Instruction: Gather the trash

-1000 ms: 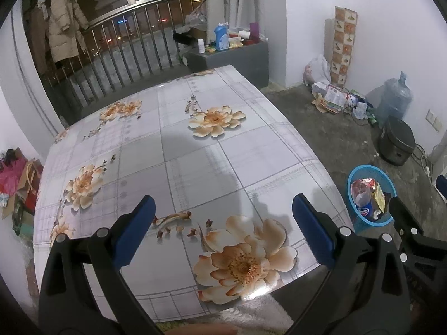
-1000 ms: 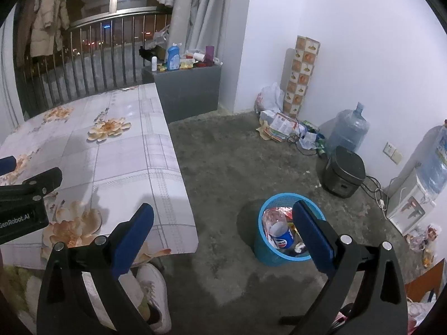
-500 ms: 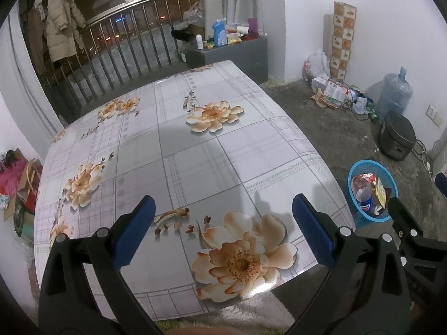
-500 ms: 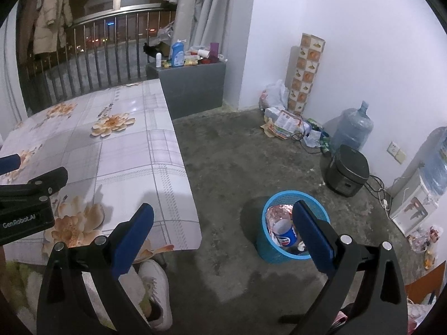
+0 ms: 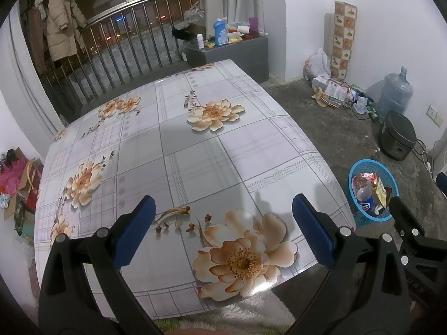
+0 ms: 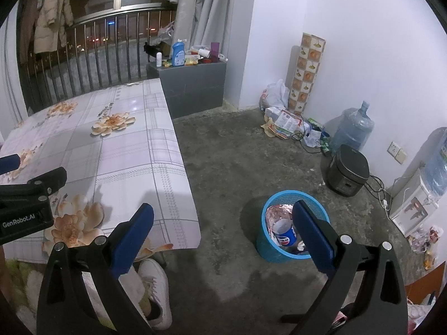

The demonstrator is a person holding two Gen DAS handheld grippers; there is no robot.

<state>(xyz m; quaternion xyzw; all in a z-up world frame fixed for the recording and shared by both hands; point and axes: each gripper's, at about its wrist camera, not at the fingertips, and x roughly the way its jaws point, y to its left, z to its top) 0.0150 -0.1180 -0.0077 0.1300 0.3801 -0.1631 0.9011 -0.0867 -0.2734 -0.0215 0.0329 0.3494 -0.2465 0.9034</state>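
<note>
Left gripper (image 5: 222, 224) is spread wide, nothing between its blue pads, hovering over the near edge of the floral tablecloth table (image 5: 195, 150). Right gripper (image 6: 222, 230) is likewise released and empty, above the concrete floor just right of the table. Trash sits in the blue basket (image 6: 268, 251) on the floor: a Pepsi bottle (image 6: 285, 233) and snack wrappers (image 5: 380, 192). A white sneaker (image 6: 156, 284) shows under the table edge.
</note>
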